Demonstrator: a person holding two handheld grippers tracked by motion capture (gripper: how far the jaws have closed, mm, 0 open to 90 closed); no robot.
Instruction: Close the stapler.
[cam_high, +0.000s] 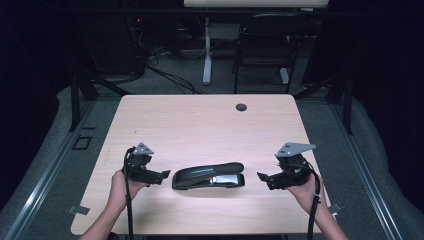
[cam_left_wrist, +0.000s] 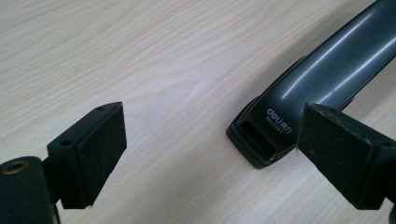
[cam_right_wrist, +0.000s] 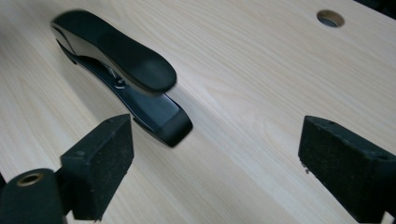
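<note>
I have a black stapler (cam_high: 209, 176) lying flat on the table (cam_high: 200, 125), near the front edge and roughly midway between my two hands. Its long axis runs side to side across the table, so each end points at one hand-held gripper.

My left hand-held gripper (cam_high: 161, 176) sits just beside the stapler's left end, jaws spread wide with nothing between them. In the left gripper view the hinge end of the stapler (cam_left_wrist: 261, 140) lies a little ahead and toward the right pad (cam_left_wrist: 341, 154), not yet inside the gap.

My right hand-held gripper (cam_high: 262, 177) is also released, jaws wide and empty. It stands a bit farther off, with a clear strip of bare table between its tips and the stapler's right end. In the right gripper view the nose of the stapler (cam_right_wrist: 170, 126) lies ahead and toward the left pad (cam_right_wrist: 105, 163), the body running away up and left.

I judge the left one nearer. Since the stapler lies end-on to both, a grasp across its narrow width would mean coming over the body from above or from the side rather than pushing straight in along its length.
</note>
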